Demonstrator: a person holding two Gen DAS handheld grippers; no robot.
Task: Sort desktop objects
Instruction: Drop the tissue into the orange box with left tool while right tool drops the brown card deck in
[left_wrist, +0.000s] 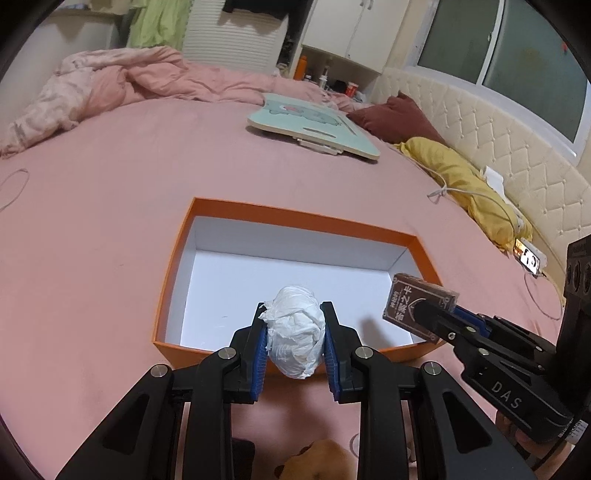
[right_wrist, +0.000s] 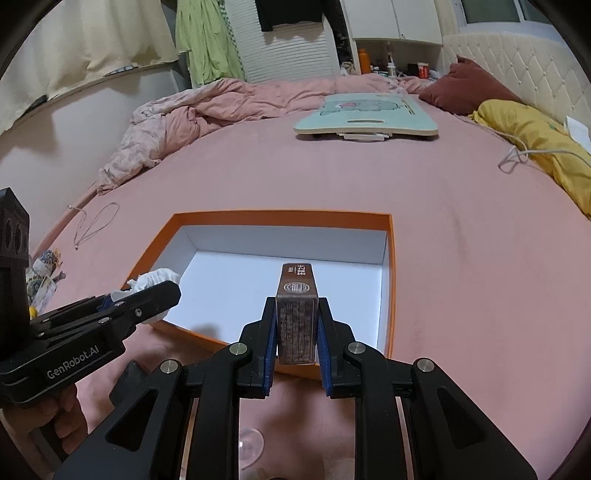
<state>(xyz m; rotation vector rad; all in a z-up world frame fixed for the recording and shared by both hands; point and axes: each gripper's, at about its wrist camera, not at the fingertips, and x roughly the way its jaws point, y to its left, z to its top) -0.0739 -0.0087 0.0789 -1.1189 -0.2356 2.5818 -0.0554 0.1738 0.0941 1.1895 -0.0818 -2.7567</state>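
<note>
An open orange box (left_wrist: 173, 266) with a white inside lies on the pink bed; it also shows in the right wrist view (right_wrist: 390, 280). My left gripper (left_wrist: 293, 332) is shut on a crumpled white paper ball (left_wrist: 295, 332) and holds it over the box's near edge. My right gripper (right_wrist: 296, 325) is shut on a small brown card box (right_wrist: 297, 314) and holds it over the box's near right part. The right gripper with the brown card box (left_wrist: 413, 302) shows at the right of the left wrist view. The left gripper with the paper ball (right_wrist: 155, 280) shows at the left of the right wrist view.
A mint-green lap board (right_wrist: 365, 118) lies farther back on the bed. A yellow pillow (left_wrist: 461, 181), a brown pillow (left_wrist: 399, 118) and a white cable (left_wrist: 480, 195) lie by the padded headboard at right. A crumpled pink quilt (left_wrist: 110, 81) is at back left. A patterned item (right_wrist: 42, 273) lies left of the box.
</note>
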